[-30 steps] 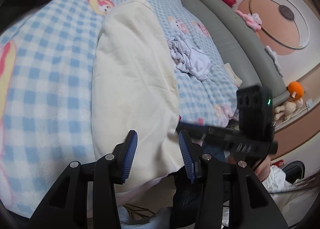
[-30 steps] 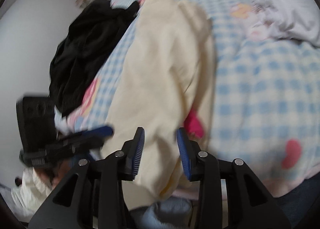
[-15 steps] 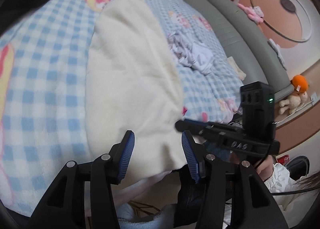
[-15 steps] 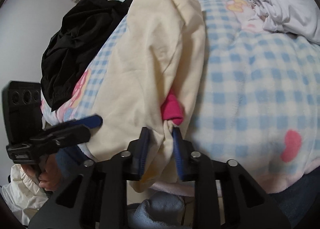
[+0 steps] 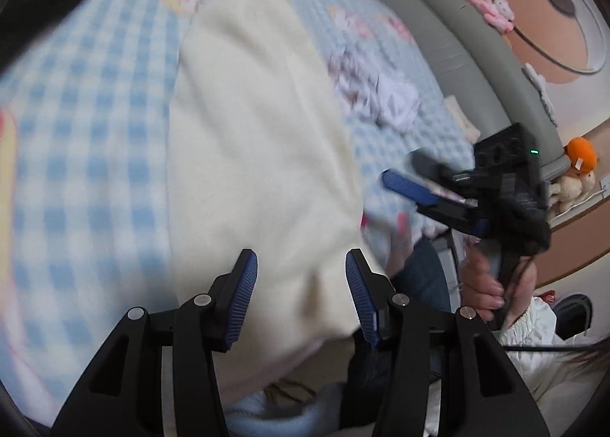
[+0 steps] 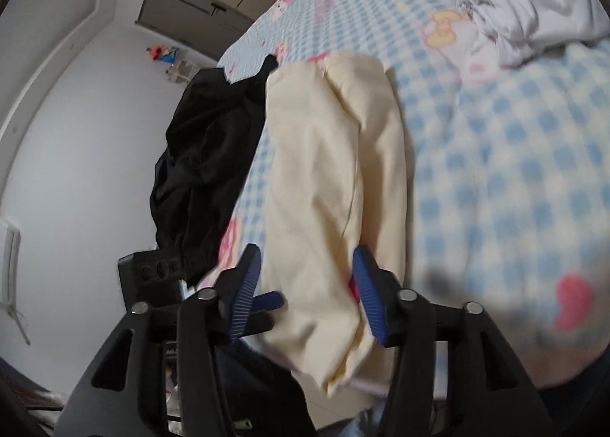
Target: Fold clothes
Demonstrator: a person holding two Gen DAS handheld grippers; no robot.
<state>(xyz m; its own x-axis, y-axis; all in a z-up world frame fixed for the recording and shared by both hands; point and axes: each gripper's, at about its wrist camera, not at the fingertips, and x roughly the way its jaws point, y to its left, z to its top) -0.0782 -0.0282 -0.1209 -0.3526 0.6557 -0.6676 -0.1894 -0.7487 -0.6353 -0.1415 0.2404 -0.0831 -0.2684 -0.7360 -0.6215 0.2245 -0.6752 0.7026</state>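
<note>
Your bed [image 5: 76, 139] with its blue checked cover carries the cream garment [image 5: 259, 139], laid lengthwise down the middle with its near end draped over the bed's edge, a black pile of clothes [image 6: 206, 155] to its left and a pale lilac garment [image 6: 533, 6] well off to its right. Your left gripper [image 5: 301, 296] and right gripper [image 6: 305, 288] both stand spread wide at that near end, holding nothing.
</note>
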